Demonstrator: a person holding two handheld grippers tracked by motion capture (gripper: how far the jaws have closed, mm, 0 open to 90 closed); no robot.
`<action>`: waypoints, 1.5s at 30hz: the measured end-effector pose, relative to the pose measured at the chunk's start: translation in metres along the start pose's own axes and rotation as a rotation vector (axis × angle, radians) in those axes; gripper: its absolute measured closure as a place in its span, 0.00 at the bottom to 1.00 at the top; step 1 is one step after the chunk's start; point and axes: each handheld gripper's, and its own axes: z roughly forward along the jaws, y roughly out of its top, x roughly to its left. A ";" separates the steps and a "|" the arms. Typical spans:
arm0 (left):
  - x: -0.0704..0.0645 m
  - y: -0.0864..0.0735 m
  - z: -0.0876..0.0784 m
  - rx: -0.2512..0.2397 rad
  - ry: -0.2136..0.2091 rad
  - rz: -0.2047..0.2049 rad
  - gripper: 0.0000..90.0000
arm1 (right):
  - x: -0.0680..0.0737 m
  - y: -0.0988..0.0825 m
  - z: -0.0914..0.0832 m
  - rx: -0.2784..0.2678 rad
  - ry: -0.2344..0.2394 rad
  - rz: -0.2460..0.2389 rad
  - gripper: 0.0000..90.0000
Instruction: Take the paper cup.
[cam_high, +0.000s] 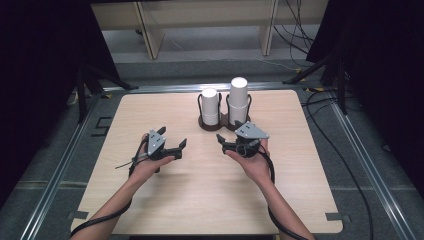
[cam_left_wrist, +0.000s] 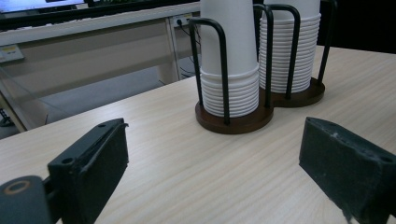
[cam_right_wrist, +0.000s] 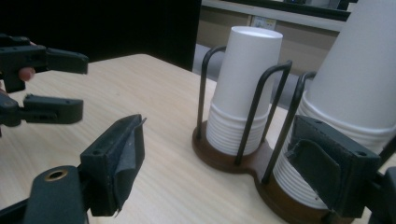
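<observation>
High view: the right gripper (cam_high: 226, 141), jaws apart and empty, sits just before the taller cup stack (cam_high: 238, 100); the left gripper (cam_high: 181, 148), also open, is farther off. Left gripper view: upright stacks stand ahead, rightward. Right gripper view: the taller stack rises beside its right jaw.
</observation>
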 end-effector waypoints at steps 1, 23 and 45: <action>0.000 0.002 0.004 0.001 -0.001 0.005 0.09 | -0.001 0.002 0.001 0.007 -0.012 -0.001 0.22; -0.006 0.015 0.088 0.062 -0.055 0.091 0.16 | -0.021 0.039 0.067 0.009 -0.032 0.004 0.30; -0.006 0.014 0.126 0.101 -0.046 0.055 0.24 | -0.033 0.051 0.115 0.051 -0.079 0.026 0.31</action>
